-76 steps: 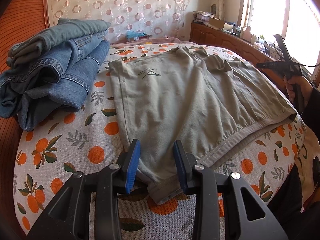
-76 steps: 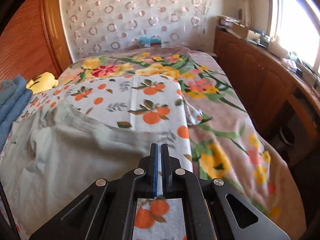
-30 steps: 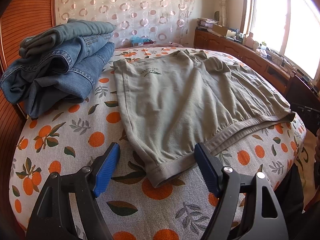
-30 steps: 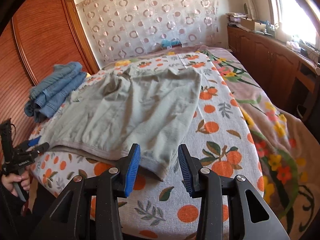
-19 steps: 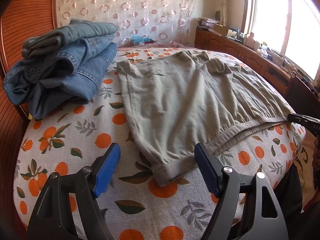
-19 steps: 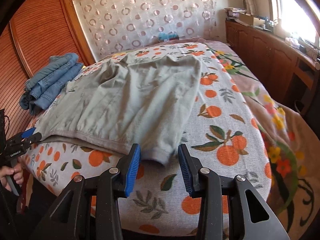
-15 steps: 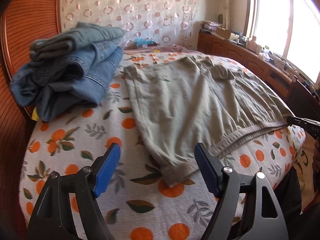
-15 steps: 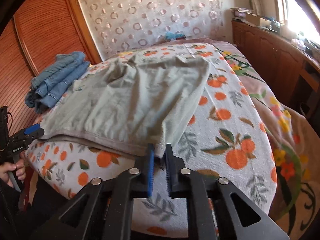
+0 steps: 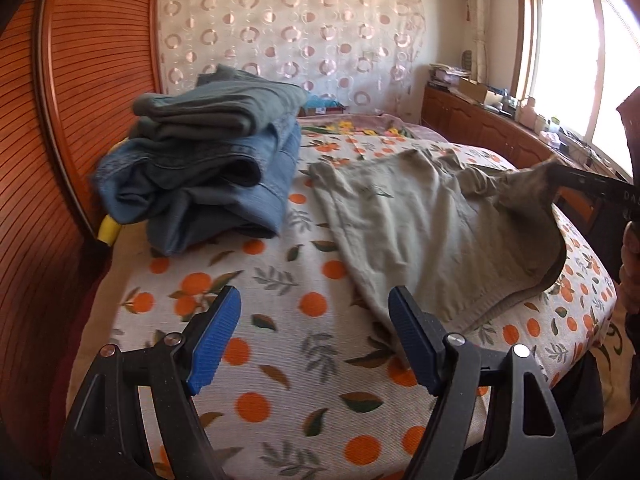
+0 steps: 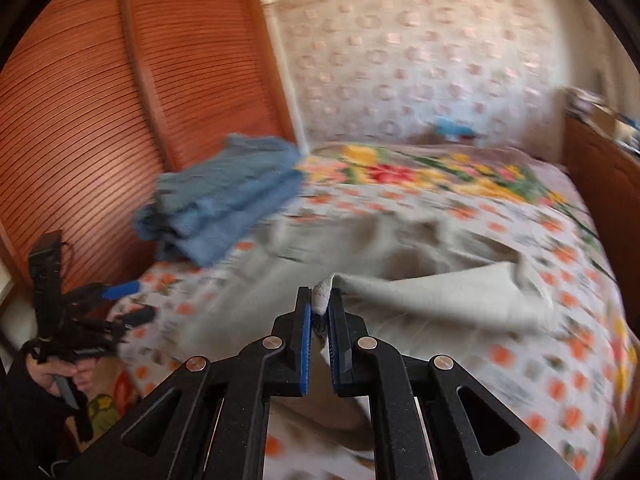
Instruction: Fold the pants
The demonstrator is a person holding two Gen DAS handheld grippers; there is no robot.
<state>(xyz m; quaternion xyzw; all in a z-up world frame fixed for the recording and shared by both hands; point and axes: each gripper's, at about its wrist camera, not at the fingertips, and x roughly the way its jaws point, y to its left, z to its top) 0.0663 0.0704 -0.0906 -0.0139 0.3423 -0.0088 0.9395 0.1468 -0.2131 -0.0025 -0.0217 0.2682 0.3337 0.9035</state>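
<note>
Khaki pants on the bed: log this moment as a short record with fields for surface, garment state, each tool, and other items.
surface: bed with orange-print cover
garment: khaki pants, mostly flat, one corner lifted off the cover
right tool: shut on the pants' hem corner, raised above the bed; view is motion-blurred
left tool: open, holds nothing, over the cover beside the pants' near edge
other items: folded jeans stack at the bed's left side, apart from the pants; wooden slatted panel behind it
</note>
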